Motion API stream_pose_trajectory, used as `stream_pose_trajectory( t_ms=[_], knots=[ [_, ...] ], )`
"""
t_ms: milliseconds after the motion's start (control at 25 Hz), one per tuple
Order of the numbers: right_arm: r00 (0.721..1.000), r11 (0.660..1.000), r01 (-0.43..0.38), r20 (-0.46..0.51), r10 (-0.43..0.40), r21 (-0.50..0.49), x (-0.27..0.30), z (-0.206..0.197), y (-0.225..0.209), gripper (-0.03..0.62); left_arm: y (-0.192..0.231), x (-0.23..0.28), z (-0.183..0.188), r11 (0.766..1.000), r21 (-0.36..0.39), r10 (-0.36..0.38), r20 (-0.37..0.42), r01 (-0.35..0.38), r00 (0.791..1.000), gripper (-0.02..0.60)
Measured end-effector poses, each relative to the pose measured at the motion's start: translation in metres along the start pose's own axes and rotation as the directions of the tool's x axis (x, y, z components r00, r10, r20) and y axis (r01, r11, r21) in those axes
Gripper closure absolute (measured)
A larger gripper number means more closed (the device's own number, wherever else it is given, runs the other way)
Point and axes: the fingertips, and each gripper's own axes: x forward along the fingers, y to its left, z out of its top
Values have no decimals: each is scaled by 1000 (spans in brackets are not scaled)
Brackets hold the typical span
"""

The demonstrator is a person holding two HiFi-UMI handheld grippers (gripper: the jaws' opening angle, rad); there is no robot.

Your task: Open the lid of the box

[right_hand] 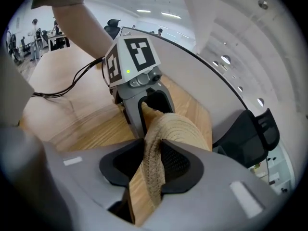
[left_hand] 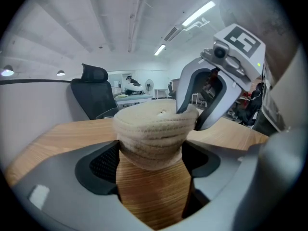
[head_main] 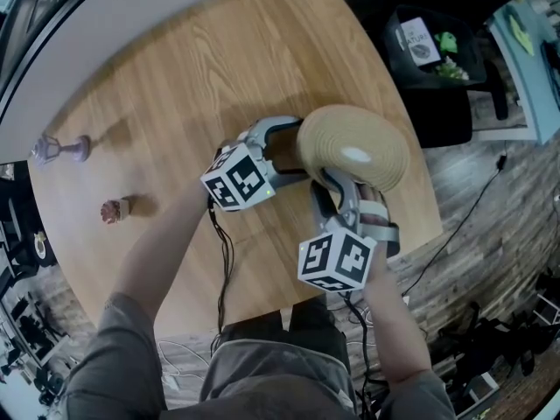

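**Both claws gripping the lidded box**

The wooden box is sitting over the right part of the wooden table, with its woven rope lid capping it. The left gripper is clamping the box's sides, its jaws standing wide. The right gripper is pinching the lid's rim between jaws drawn close, reaching in from the person's side.

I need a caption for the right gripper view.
Right gripper pinching the rim of the beige woven rope lid.
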Motion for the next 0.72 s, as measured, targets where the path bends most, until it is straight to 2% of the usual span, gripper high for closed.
stream_pose_trajectory(
  t_ms=[200,360,480,560,720],
  knots=[
    [998,995,-20,56,14,97,-4,1,-4,499,2,-1,6,1000,-17,1,25,0,1000,183],
    [987,978,-70,159,38,196,-21,6,-17,513,3,-3,7,999,-41,11,17,-10,1000,187],
    [966,961,-91,256,22,261,-41,12,-31,516,2,-3,5,998,-67,16,10,-16,1000,190],
    [935,926,-106,353,-31,362,-61,16,-49,517,2,-4,4,996,-81,25,1,-24,1000,192],
    [855,806,-141,481,-194,575,-110,-4,-98,522,2,-5,4,994,-102,48,-18,-50,999,206]
  ],
)
